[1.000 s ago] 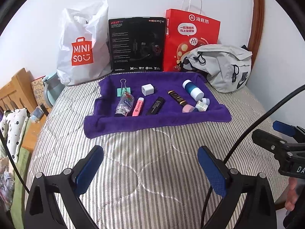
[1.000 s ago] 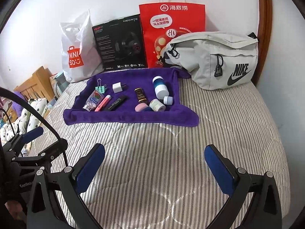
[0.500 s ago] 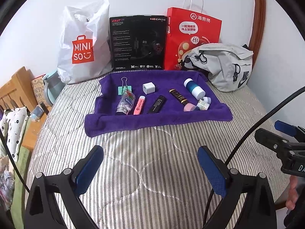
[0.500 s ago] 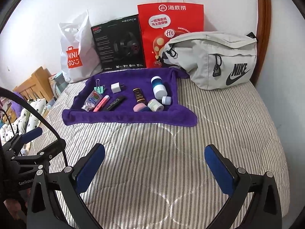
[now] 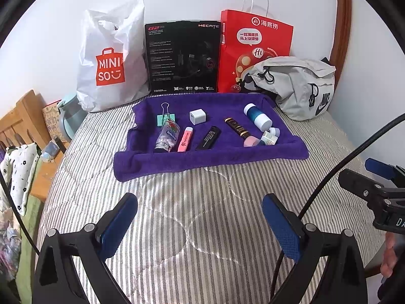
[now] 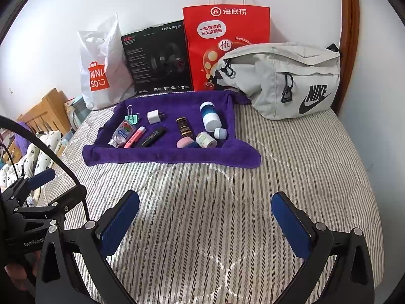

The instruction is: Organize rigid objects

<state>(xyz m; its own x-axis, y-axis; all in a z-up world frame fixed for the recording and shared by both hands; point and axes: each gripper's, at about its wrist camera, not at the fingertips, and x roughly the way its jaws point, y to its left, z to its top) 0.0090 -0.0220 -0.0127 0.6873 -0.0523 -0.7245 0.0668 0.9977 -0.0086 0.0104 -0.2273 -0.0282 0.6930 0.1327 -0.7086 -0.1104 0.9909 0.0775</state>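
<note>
Both grippers hovered low over striped bedding, well short of the goods. Left gripper [image 5: 200,217]: jaws wide apart, nothing btwn pads. Right gripper [image 6: 205,217]: same, spread wide, empty.

Small rigid items lay straight ahead of both tools on purple towel [image 5: 177,162], toward wall. L to R: green binder clip [image 5: 164,119], clear pill bottle [image 5: 167,135], pink highlighter [image 5: 185,139], white charger cube [image 5: 197,116], black tube [image 5: 208,138], dark gold-banded tube [image 5: 236,128], blue-white bottle [image 5: 257,116], plus pink cap [image 5: 250,141] and small white jars [image 5: 270,135] crowded at R end, touching or nearly so.

Key relation: long items (highlighter, black tube, dark tube, bottles) lay w/ long axes running roughly away from tools, fanned slightly; so a straight-in approach w/ fingers either side would span the short width. L cluster nearer left gripper, R cluster nearer right one.

Behind towel, against wall: Miniso bag [image 5: 111,58], black headset box [image 5: 182,55], red paper bag [image 5: 255,48], grey Nike pouch [image 6: 283,81] just beside towel's R corner.

Stage unclear: spread on towel could be sorted result or stock awaiting stowing; no destination evident from layout alone.
</note>
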